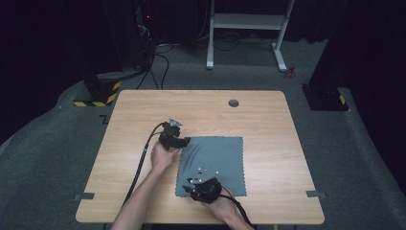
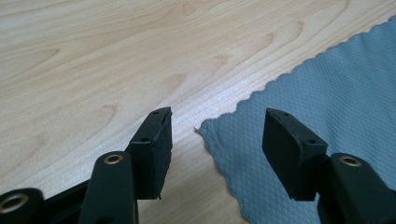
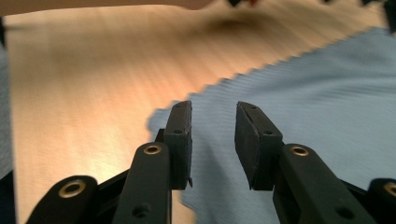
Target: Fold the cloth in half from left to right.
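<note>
A grey-blue cloth (image 1: 213, 163) with a zigzag edge lies flat on the wooden table (image 1: 143, 110). My left gripper (image 1: 185, 142) is at the cloth's far left corner. In the left gripper view its jaws (image 2: 217, 116) stand open low over the table, with the cloth's corner (image 2: 205, 133) in the gap and no pad touching it. My right gripper (image 1: 190, 185) is at the near left corner. In the right gripper view it (image 3: 214, 107) is open too, with the cloth (image 3: 303, 93) under and between the pads (image 3: 180, 140), which do not pinch it.
A small round hole (image 1: 233, 102) sits near the table's far edge. Strips of tape (image 1: 84, 196) mark the near corners. On the floor beyond stand a white frame (image 1: 246, 21) and dark equipment with cables (image 1: 143, 48). Bare wood lies left of the cloth.
</note>
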`<act>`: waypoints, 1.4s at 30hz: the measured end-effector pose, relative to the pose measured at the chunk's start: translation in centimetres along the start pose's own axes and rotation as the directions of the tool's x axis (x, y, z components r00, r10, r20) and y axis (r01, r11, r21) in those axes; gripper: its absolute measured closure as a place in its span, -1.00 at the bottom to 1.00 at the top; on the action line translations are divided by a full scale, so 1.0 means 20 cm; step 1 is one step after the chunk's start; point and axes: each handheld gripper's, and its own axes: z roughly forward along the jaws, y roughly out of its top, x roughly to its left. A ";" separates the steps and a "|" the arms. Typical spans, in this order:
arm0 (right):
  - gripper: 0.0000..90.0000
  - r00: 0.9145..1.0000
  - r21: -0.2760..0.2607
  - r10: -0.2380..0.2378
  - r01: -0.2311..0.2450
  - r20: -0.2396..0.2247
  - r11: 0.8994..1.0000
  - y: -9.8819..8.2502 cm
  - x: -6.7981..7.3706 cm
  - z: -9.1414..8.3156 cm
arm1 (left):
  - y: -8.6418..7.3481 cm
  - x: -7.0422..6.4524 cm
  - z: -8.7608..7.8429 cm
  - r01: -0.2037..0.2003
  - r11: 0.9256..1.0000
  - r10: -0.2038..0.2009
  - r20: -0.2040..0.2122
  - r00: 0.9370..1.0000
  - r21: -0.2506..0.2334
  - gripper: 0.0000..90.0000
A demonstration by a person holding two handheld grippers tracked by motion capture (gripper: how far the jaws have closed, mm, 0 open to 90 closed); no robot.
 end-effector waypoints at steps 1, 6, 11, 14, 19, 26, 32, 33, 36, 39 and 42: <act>0.49 1.000 0.001 -0.011 0.011 -0.009 1.000 0.00 0.01 0.01 | 0.00 0.00 0.01 0.005 1.000 -0.005 -0.001 1.000 0.004 -0.02; 0.46 0.998 0.022 -0.053 0.054 -0.029 0.998 0.01 0.08 0.07 | -0.01 0.02 0.04 0.010 1.000 -0.009 -0.021 1.000 0.021 0.03; 0.42 0.996 0.056 -0.089 0.090 -0.024 0.994 0.00 0.14 0.12 | -0.01 0.01 0.05 0.001 1.000 0.000 -0.033 0.999 0.012 0.03; 0.43 0.996 0.057 -0.085 0.086 -0.019 0.995 0.01 0.14 0.13 | -0.01 0.00 0.05 -0.016 1.000 0.017 -0.044 0.999 0.015 0.05; 0.63 0.998 0.061 -0.069 0.069 -0.009 0.996 0.01 0.14 0.13 | 0.00 -0.02 0.06 -0.026 1.000 0.026 -0.041 0.999 0.015 0.28; 0.92 0.995 0.070 -0.093 0.090 0.035 0.993 0.01 0.15 0.13 | 0.01 -0.02 0.06 -0.039 0.999 0.039 -0.010 0.999 0.029 0.69; 1.00 0.994 0.080 -0.099 0.095 0.051 0.992 0.02 0.15 0.13 | 0.02 -0.01 0.07 -0.024 0.999 0.023 0.028 0.999 0.037 0.99; 1.00 0.994 0.075 -0.098 0.094 0.049 0.993 0.02 0.15 0.13 | 0.03 -0.01 0.06 -0.025 0.999 0.024 0.036 0.999 0.042 0.99; 1.00 0.996 0.075 -0.084 0.081 0.040 0.994 0.02 0.14 0.12 | 0.03 0.01 0.06 -0.007 0.999 0.005 0.054 0.999 0.034 1.00; 1.00 0.995 0.066 -0.084 0.081 0.044 0.995 0.02 0.14 0.11 | 0.04 0.03 0.04 0.020 1.000 -0.021 0.075 0.997 0.015 1.00; 1.00 0.995 0.057 -0.087 0.084 0.048 0.995 0.04 0.14 0.09 | 0.05 0.05 0.02 0.023 1.000 -0.023 0.081 0.996 0.001 1.00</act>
